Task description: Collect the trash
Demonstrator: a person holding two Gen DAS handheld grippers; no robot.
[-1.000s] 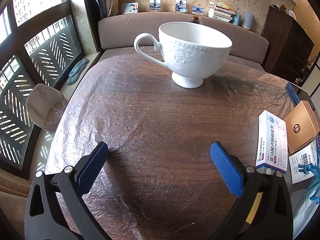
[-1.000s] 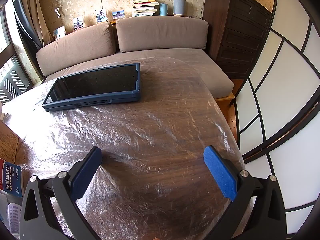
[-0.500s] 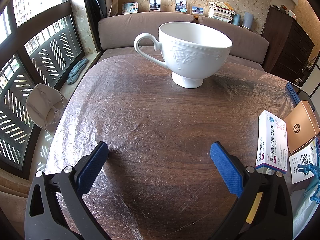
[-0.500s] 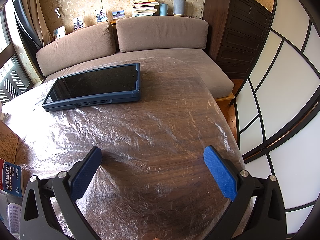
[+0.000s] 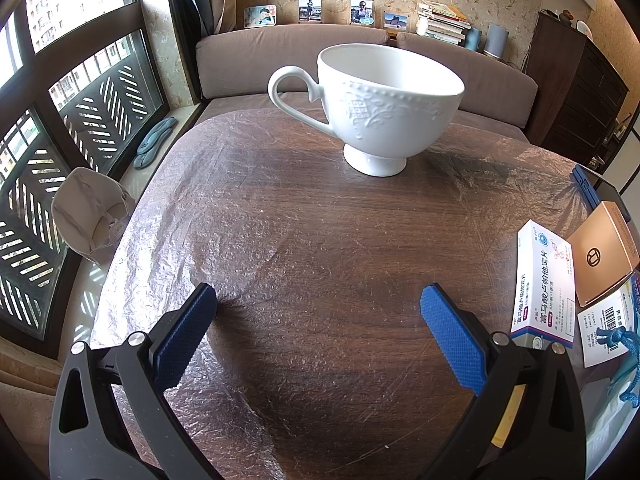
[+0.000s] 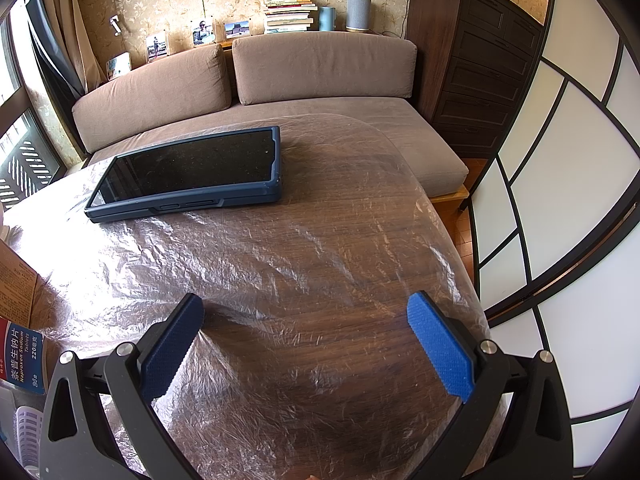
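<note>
My left gripper (image 5: 318, 300) is open over the plastic-covered wooden table (image 5: 300, 240), nothing between its blue pads. A white medicine box (image 5: 544, 284) lies just right of its right finger, with a tan box (image 5: 600, 258) and a barcoded white box (image 5: 608, 320) beyond. My right gripper (image 6: 306, 308) is also open and empty above the table (image 6: 320, 248). At that view's left edge I see a cardboard box (image 6: 16, 280) and a red-and-blue medicine box (image 6: 22, 360).
A white footed teacup (image 5: 384, 100) stands at the far middle of the table. A tablet in a blue case (image 6: 188, 172) lies at the far side in the right wrist view. A brown sofa (image 6: 280, 72) runs behind. The table edge (image 6: 452, 232) drops off at right.
</note>
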